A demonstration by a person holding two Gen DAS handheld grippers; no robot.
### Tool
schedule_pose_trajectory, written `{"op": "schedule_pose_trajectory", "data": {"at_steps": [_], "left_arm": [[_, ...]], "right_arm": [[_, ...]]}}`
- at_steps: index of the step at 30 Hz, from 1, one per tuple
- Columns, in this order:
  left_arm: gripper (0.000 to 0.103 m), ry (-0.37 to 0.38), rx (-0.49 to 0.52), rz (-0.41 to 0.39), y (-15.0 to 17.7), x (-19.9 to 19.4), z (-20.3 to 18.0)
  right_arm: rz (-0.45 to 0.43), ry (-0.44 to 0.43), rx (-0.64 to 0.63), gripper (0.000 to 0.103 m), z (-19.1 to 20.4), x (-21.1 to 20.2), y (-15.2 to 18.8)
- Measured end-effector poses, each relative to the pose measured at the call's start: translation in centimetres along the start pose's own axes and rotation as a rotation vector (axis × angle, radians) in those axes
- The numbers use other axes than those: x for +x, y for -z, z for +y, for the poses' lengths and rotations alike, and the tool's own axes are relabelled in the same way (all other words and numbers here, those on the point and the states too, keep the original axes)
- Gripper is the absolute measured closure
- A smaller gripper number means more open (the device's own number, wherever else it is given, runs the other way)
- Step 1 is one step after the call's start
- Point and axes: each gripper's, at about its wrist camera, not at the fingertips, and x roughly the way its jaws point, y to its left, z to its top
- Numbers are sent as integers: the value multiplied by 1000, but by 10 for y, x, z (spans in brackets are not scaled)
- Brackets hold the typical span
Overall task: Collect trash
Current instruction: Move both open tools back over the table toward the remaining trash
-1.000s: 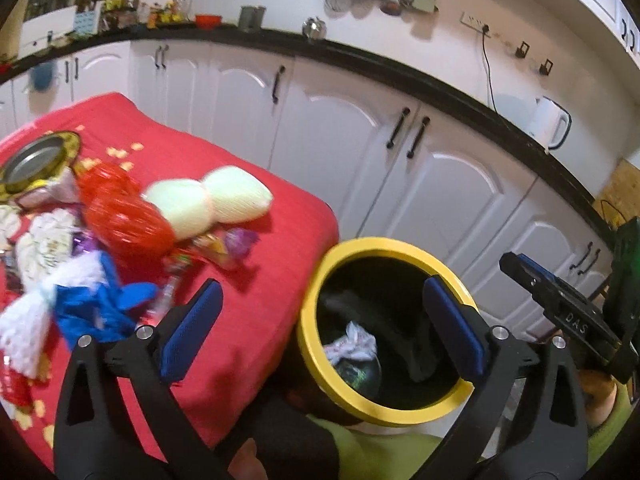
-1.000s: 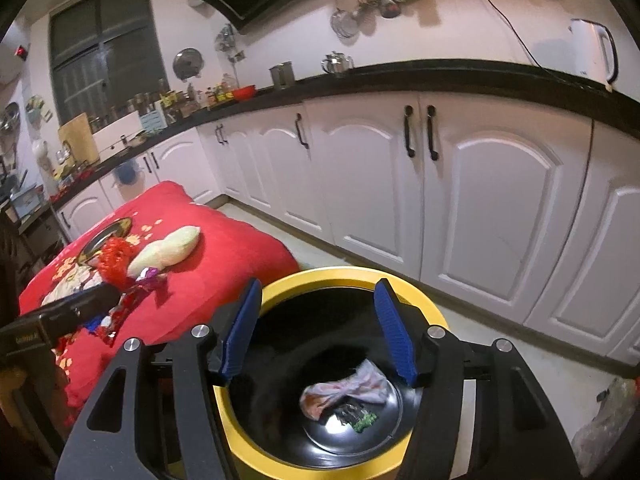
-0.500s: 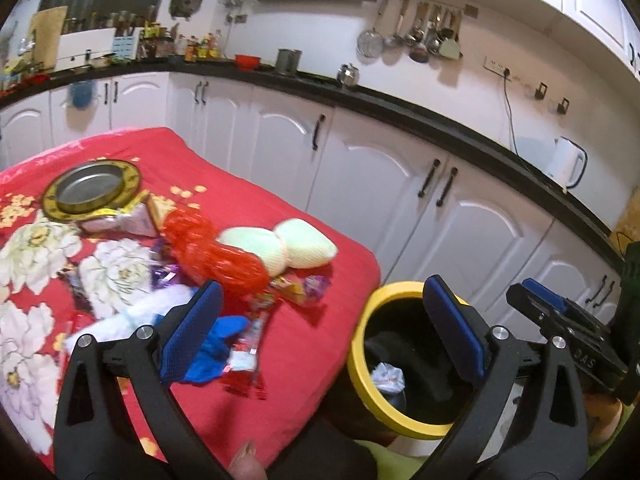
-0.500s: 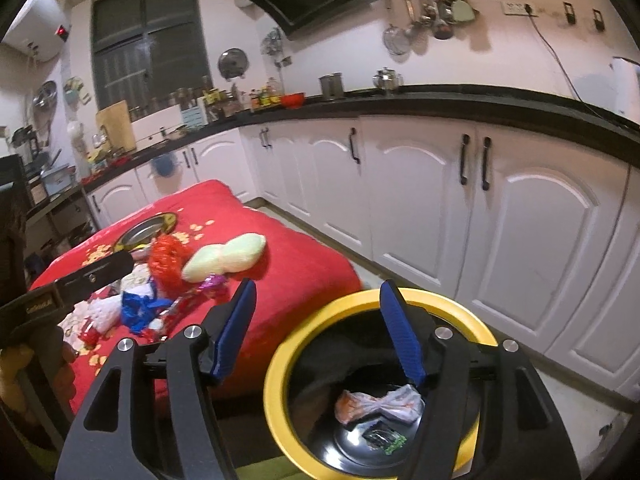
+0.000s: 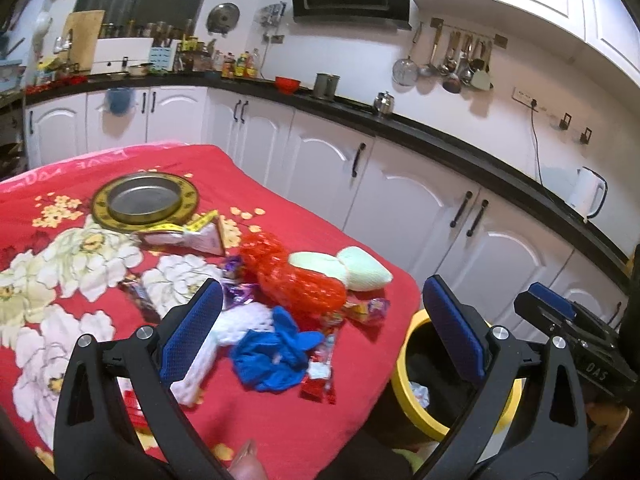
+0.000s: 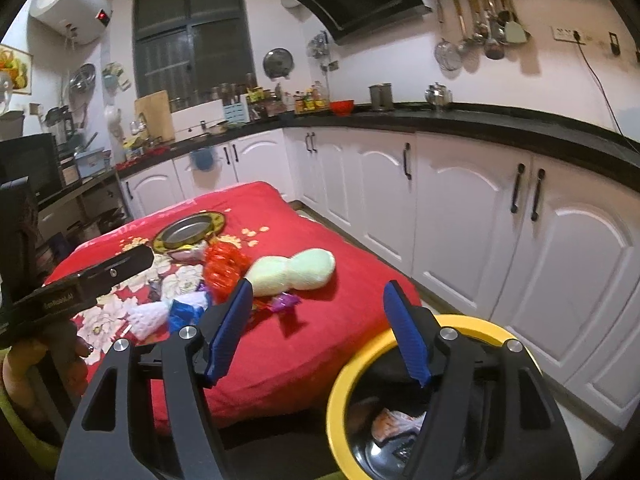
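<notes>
A pile of trash lies on the red flowered cloth [image 5: 280, 420]: red netting [image 5: 296, 276], a pale green foam net [image 5: 348, 266], a blue crumpled glove [image 5: 276, 354], white foam netting [image 5: 224, 340] and candy wrappers [image 5: 366, 308]. The yellow-rimmed black bin [image 5: 416, 412] stands on the floor beside the table's corner, with crumpled wrappers [image 6: 396, 420] inside. My left gripper [image 5: 320, 328] is open above the pile, nothing between its fingers. My right gripper [image 6: 316, 336] hovers between the table corner and the bin [image 6: 348, 380], its jaws opening and empty.
A steel plate on a gold-rimmed dish [image 5: 146, 200] and a torn packet [image 5: 200, 234] sit farther back on the table. White cabinets [image 5: 400, 200] under a black counter run behind. A white kettle [image 5: 588, 196] stands on the counter.
Both grippers rose and swung from over the bin toward the table; the trash pile now fills the left view. The right gripper's jaws have widened.
</notes>
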Motion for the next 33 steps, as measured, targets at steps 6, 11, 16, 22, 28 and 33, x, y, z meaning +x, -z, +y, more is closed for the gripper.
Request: {"op": "schedule_pose_trajectory", "data": {"at_steps": [6,11,16,22,28,33], "left_arm": [[11,-36,-16,-7,-4,-7,19],[11,-70,-30,-14,-10,-14,40],[11,-107,-63,-23,-17,-23,65],[11,-156,-90,-17,-21,-32,95],[11,-188,-102,40,-15,-34,121],[11,-212,-114,122,1,-30,139]], "right_arm": [[-3,-34,-41,36,21,9,-9],[3,-61,-71,36,37,21,-16],[26,-100,-92,36,53,40,-20],[66,-134,-132,36,72,68,-24],[102,-147,-146,36,83,94,-27],[127,-139,-170,36,90,113,-28]]}}
